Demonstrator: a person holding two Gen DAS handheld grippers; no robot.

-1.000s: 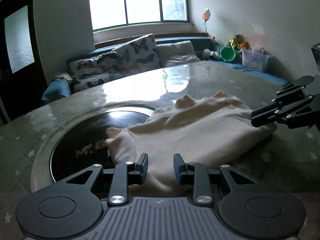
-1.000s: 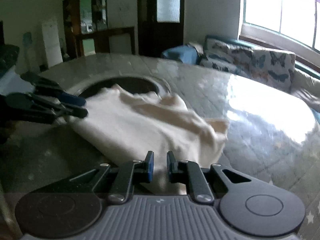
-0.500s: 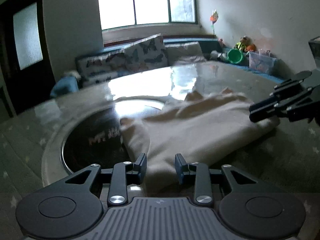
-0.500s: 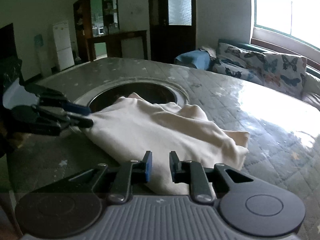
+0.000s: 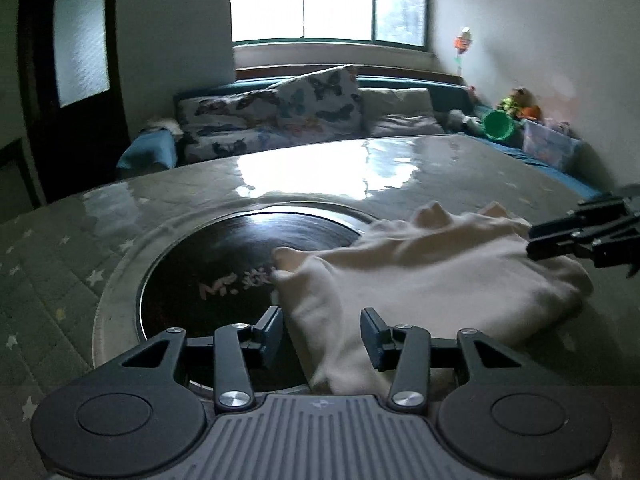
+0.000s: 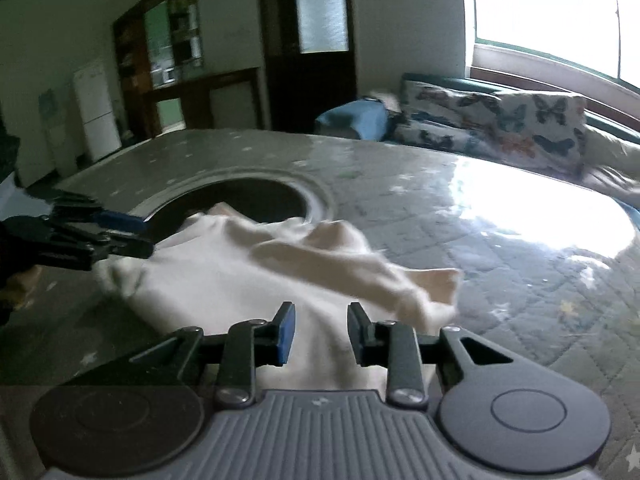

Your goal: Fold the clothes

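A cream garment (image 5: 432, 280) lies crumpled on the table, its left end reaching over the dark round inset (image 5: 224, 264). My left gripper (image 5: 322, 332) sits low at the garment's near left corner. Its jaws are opening, and cloth lies between the fingers without being pinched. In the right wrist view the same garment (image 6: 248, 280) spreads ahead of my right gripper (image 6: 320, 332). These jaws are opening too, over the near edge of the cloth, with the pads clear of it. Each gripper shows in the other's view: the right gripper (image 5: 580, 238) and the left gripper (image 6: 96, 238).
The table (image 6: 500, 240) has a glossy quilted cover with small stars, and its round dark inset (image 6: 248, 200) has a pale rim. Beyond the far edge stand a sofa with butterfly cushions (image 5: 280, 116), a bright window and a dark door (image 6: 312, 60).
Both grippers' jaws have widened. The left wrist view has swung left, so the garment now sits to the right of centre. The right wrist view has shifted slightly too.
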